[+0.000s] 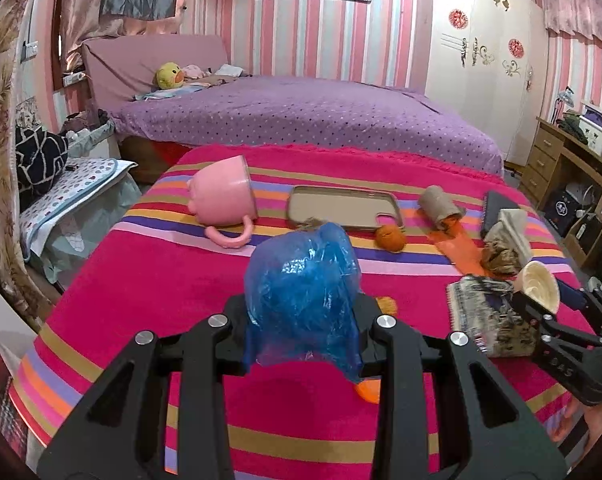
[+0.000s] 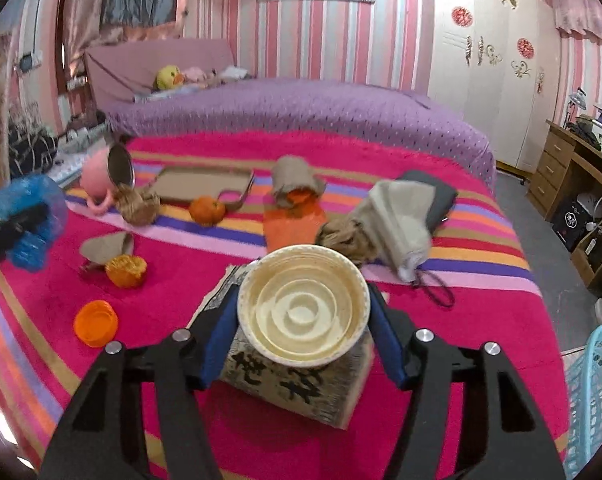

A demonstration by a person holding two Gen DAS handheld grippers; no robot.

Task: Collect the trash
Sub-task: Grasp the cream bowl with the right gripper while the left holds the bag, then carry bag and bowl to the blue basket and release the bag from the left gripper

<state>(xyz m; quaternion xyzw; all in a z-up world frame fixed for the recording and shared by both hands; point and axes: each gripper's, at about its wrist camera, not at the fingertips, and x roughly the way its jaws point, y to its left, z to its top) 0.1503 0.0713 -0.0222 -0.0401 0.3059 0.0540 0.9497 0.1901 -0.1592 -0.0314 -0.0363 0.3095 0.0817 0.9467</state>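
My left gripper [image 1: 301, 314] is shut on a crumpled blue plastic bag [image 1: 303, 296], which covers its fingertips and hangs above the striped pink blanket [image 1: 141, 280]. In the right wrist view the bag [image 2: 29, 220] shows at the far left. My right gripper [image 2: 303, 320] has its blue pads [image 2: 217, 336] against both sides of a cream paper cup [image 2: 303, 304], whose mouth faces the camera. Under the cup stands a worn box with black characters [image 2: 293, 388]. In the left wrist view the right gripper [image 1: 539, 306] and the cup [image 1: 538, 283] appear at the right.
On the blanket lie a tipped pink mug [image 1: 223, 196], a beige phone case [image 1: 343, 208], an orange [image 2: 207, 210], a cardboard tube [image 2: 295, 178], an orange cap [image 2: 95, 323], peel [image 2: 125, 270], brown paper wads [image 2: 137, 204] and a grey pouch [image 2: 397, 224]. A light blue basket [image 2: 597, 396] stands right.
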